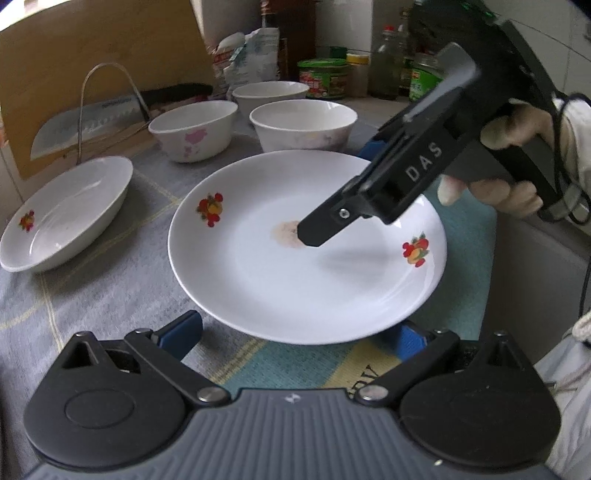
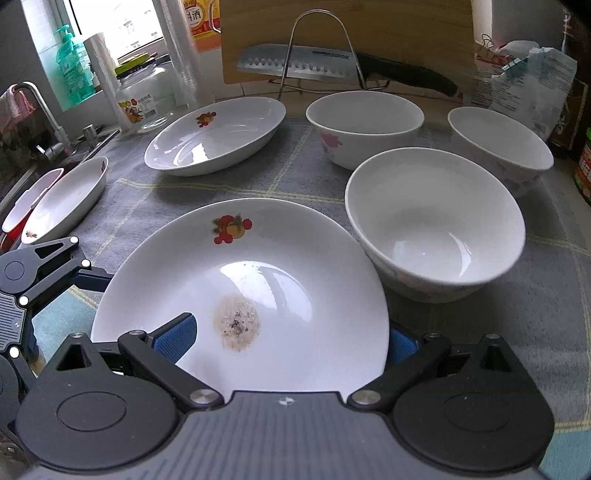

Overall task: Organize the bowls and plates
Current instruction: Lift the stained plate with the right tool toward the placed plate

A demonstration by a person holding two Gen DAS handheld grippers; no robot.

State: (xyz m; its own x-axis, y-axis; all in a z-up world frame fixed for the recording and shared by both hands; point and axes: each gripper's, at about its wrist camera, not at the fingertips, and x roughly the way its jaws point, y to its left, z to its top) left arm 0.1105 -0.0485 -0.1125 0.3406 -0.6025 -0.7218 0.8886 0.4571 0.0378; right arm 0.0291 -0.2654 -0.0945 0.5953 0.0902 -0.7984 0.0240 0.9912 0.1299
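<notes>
A white round plate with fruit prints and a brown stain lies on the grey cloth; it also shows in the right wrist view. My right gripper grips its edge, one blue finger above the plate and the other below. In the left wrist view the right gripper reaches over the plate. My left gripper stands open just below the plate's near edge. Three white bowls stand behind. An oval dish lies at the back left.
A second oval dish lies at the sink's edge on the left. A knife on a wire rack leans against a cutting board at the back. Jars and bottles line the wall.
</notes>
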